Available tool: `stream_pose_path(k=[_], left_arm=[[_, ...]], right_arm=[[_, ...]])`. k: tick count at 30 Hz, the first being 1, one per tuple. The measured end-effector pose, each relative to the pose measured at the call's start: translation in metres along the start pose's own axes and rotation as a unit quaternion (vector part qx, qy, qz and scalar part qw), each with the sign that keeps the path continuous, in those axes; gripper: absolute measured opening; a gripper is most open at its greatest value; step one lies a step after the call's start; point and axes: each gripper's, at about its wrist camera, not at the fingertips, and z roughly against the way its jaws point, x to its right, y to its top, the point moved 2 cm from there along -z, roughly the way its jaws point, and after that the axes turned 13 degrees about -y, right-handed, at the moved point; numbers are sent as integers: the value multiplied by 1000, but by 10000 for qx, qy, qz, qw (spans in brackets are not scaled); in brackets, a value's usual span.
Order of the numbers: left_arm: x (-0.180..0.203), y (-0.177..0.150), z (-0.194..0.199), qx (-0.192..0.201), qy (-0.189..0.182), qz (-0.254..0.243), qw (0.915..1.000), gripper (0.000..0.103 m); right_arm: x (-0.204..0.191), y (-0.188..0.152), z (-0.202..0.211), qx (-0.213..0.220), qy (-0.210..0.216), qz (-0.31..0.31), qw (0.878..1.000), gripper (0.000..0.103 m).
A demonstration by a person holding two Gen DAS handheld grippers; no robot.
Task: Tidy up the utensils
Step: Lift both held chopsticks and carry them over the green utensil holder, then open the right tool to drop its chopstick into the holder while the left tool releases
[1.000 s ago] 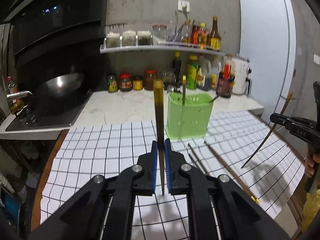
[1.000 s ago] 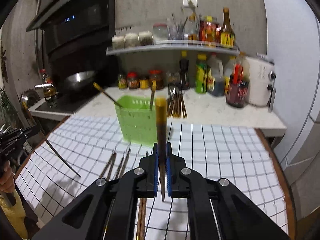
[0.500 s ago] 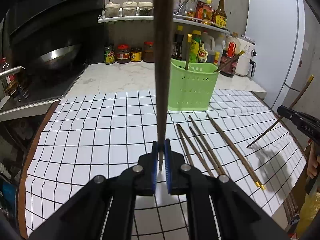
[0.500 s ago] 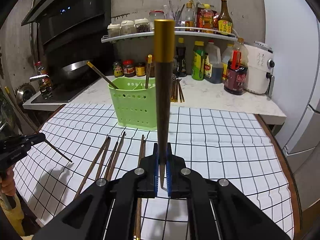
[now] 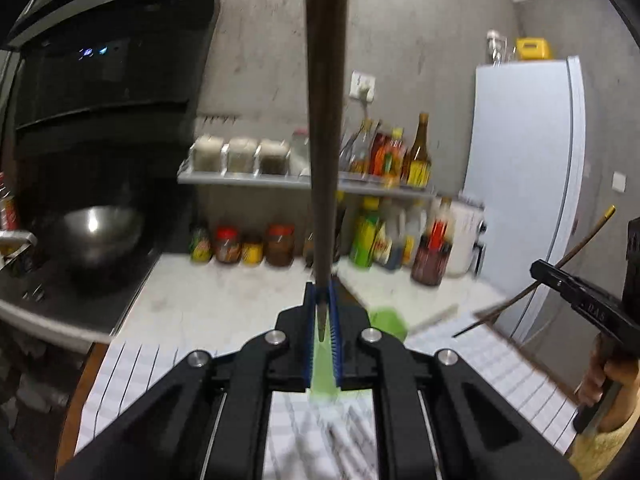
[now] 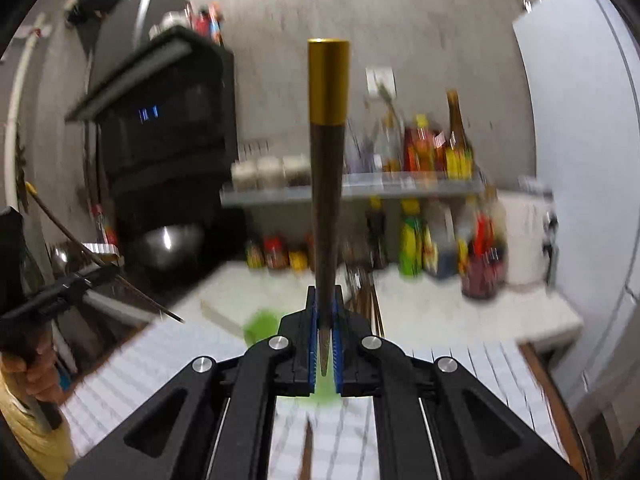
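My left gripper [image 5: 323, 304] is shut on a dark brown chopstick [image 5: 325, 128] that stands upright out of the jaws. My right gripper [image 6: 325, 312] is shut on another brown chopstick [image 6: 327, 184] with a gold cap, also upright. The green utensil basket [image 5: 386, 318] shows as a blurred patch just behind and under the left jaws, and as a green patch [image 6: 262, 326] left of the right jaws. In the left wrist view the other gripper [image 5: 576, 292] holds its chopstick at the right edge.
The white checked mat [image 5: 492, 356] lies below both grippers. A loose chopstick [image 6: 307, 452] lies on the mat under the right jaws. Sauce bottles and jars [image 5: 384, 240] line the counter, a wok [image 5: 100, 236] stands left, and a white fridge [image 5: 524, 184] right.
Both grippers have tilted up and moved toward the basket; it now sits low, right at the jaws. The loose chopsticks on the mat have mostly dropped out of view. Both views are motion blurred.
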Motion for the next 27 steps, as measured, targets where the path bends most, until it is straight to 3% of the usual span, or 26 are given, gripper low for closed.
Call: stream_pose_path(k=[4,11,17,18,19,20,27], left_arm=[[-7,18,-51,-93,-155,57,9998,6],[-28,-13,-147,-1093,-333,356,9928,6],[-42,-34,-179,-1562,-261,482,9862,10],[-43,-34,-181,-1581,-238,493,9859,16],[-45,-32,-180,-1576,-214,504,9860,36],[-45,-28,-176,-1491,-204,497,9874,49],[-29,6,-112,-797,45,220,9966,50]], right_arm=[[-9,15,-39,54,54,-21,10000,6],[-22,-19,-121,-882,59,135,9960,6],[-31,-46,-157,-1444,-37,412,9887,10],[-31,-46,-156,-1435,-99,435,9886,15],[-29,-44,-153,-1401,-127,421,9892,33],[-28,-43,-151,-1362,-130,401,9898,45],[-14,-19,-86,-865,-249,365,9953,46]])
